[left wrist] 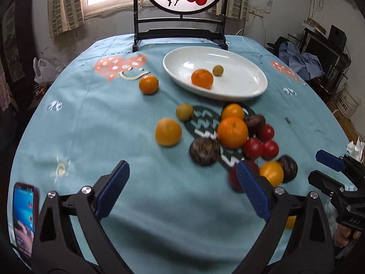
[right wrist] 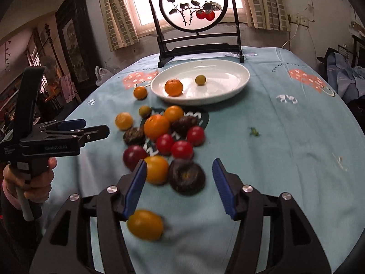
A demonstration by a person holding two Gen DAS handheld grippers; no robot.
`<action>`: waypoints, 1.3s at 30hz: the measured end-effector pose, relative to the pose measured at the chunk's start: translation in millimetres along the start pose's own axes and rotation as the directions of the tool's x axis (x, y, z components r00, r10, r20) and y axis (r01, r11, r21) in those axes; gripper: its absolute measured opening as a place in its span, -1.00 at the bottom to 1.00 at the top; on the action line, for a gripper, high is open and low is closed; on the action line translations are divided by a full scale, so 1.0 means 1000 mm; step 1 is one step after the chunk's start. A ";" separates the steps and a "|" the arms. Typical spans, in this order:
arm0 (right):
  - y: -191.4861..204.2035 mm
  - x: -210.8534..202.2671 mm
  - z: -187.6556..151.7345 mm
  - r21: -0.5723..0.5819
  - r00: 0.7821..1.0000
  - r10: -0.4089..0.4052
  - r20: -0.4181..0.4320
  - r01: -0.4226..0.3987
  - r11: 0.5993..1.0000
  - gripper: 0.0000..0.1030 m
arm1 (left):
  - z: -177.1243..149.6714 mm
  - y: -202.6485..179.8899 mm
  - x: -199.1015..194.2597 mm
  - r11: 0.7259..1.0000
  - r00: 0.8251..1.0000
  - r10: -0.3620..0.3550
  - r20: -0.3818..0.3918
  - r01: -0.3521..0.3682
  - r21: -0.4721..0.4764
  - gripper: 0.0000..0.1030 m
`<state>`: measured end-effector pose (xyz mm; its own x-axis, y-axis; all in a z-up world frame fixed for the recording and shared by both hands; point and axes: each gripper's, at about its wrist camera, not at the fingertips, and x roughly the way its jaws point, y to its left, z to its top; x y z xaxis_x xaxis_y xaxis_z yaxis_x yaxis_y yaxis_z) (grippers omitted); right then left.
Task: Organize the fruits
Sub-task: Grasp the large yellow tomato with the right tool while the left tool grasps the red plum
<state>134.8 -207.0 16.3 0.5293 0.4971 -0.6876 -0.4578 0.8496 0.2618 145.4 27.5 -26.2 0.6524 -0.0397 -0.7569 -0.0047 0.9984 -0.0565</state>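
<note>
Glossy oval white plate (left wrist: 246,91) holds round orange (left wrist: 202,78); wrinkled dark fruit (right wrist: 186,175) nearby; left tool (left wrist: 182,191) and right tool (right wrist: 179,188) gape wide, empty.

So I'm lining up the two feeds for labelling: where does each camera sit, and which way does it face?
Left wrist: sits on the left gripper, looking forward over the teal tablecloth to the white plate; its open blue fingers show, plus the right gripper at the right edge.
Right wrist: sits on the right gripper, facing the same plate from further right; its open fingers show, plus the left gripper and the holding hand.
Shared: the plate, the fruit pile and the persimmon screen.
</note>
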 end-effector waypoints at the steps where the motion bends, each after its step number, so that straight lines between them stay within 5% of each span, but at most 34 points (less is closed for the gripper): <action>1: 0.005 -0.003 -0.007 -0.017 1.000 0.014 -0.001 -0.014 1.000 0.17 | -0.013 0.000 -0.004 1.000 1.000 -0.006 -0.002 0.006 -0.001 0.87; 7: 0.032 0.007 -0.029 -0.133 0.999 0.027 -0.047 -0.033 0.991 0.17 | -0.059 -0.002 -0.008 1.000 1.000 -0.024 -0.016 0.024 -0.013 0.88; 10: 0.031 0.021 -0.036 -0.078 0.990 0.066 -0.127 -0.076 0.994 0.17 | -0.059 0.000 -0.016 0.999 0.998 -0.027 0.052 0.029 -0.025 0.88; 16: 0.019 0.016 -0.036 0.007 0.994 0.065 -0.091 -0.064 0.998 0.17 | -0.056 0.001 -0.008 0.998 0.999 -0.044 0.011 0.045 -0.032 0.88; 22: 0.032 0.017 -0.037 -0.082 0.996 0.009 -0.089 -0.017 0.997 0.16 | -0.056 0.004 -0.006 0.997 0.998 -0.057 -0.002 0.057 -0.049 0.88; 26: 0.034 0.021 -0.037 -0.103 0.995 -0.018 -0.096 0.008 0.995 -0.17 | -0.055 0.005 -0.006 0.997 0.998 -0.065 -0.002 0.065 -0.048 0.88; 29: 0.026 0.020 -0.036 -0.057 0.995 0.020 -0.094 -0.025 0.998 -0.20 | -0.055 0.003 -0.008 0.996 0.997 -0.073 0.016 0.073 -0.041 0.88; 32: 0.008 0.020 -0.035 0.042 0.992 0.093 -0.089 -0.090 0.995 -0.20 | -0.051 -0.003 -0.012 0.989 0.988 -0.145 0.049 0.144 0.016 0.86; 34: 0.002 0.022 -0.034 0.087 0.988 0.118 -0.100 -0.109 0.990 -0.20 | -0.045 -0.015 -0.011 0.987 0.990 -0.125 0.067 0.118 0.106 0.79; 37: 0.002 0.022 -0.033 0.096 0.987 0.128 -0.102 -0.118 0.988 -0.20 | -0.035 -0.029 -0.003 0.957 0.980 -0.198 0.024 0.188 0.220 0.52; 39: 0.004 0.022 -0.033 0.085 0.987 0.122 -0.102 -0.114 0.990 -0.20 | -0.031 -0.040 0.001 0.936 0.982 -0.187 0.019 0.172 0.306 0.41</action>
<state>120.7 -198.9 -20.2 0.3934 0.5767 -0.7160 -0.4525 0.7994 0.3953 123.2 -13.4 -44.7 0.6560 -0.2245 -0.7206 0.3399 0.9403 0.0164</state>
